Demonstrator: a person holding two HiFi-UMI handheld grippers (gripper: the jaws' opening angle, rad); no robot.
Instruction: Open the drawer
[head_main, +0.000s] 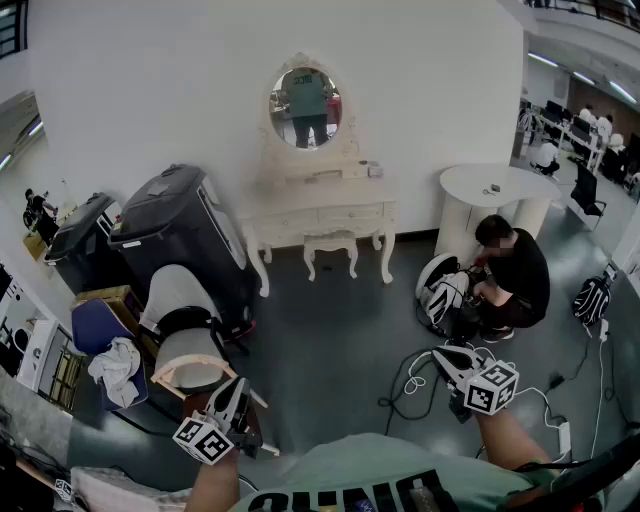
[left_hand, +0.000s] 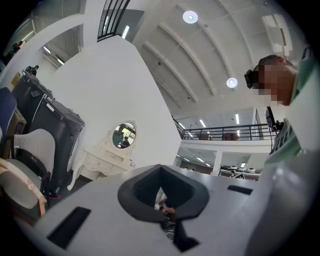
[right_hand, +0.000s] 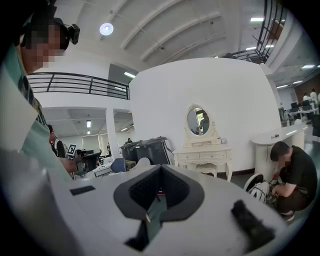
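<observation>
1. White counter (head_main: 320, 212) with an oval mirror (head_main: 305, 104) stood at upper centre, its drawer (head_main: 349, 213) closed.
2. Left hand-held gripper (head_main: 236, 384), lower left, was clenched and empty.
3. Right hand-held gripper (head_main: 438, 353), lower right, was likewise clenched, well apart from the drawer.

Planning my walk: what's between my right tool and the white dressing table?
Head view: mostly bare grey floor; black cables lie by the right tool, a stool before the dressing table.

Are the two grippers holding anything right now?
No, nothing. The left gripper and right gripper are both shut and empty, up in the air, far from the dressing table.
</observation>
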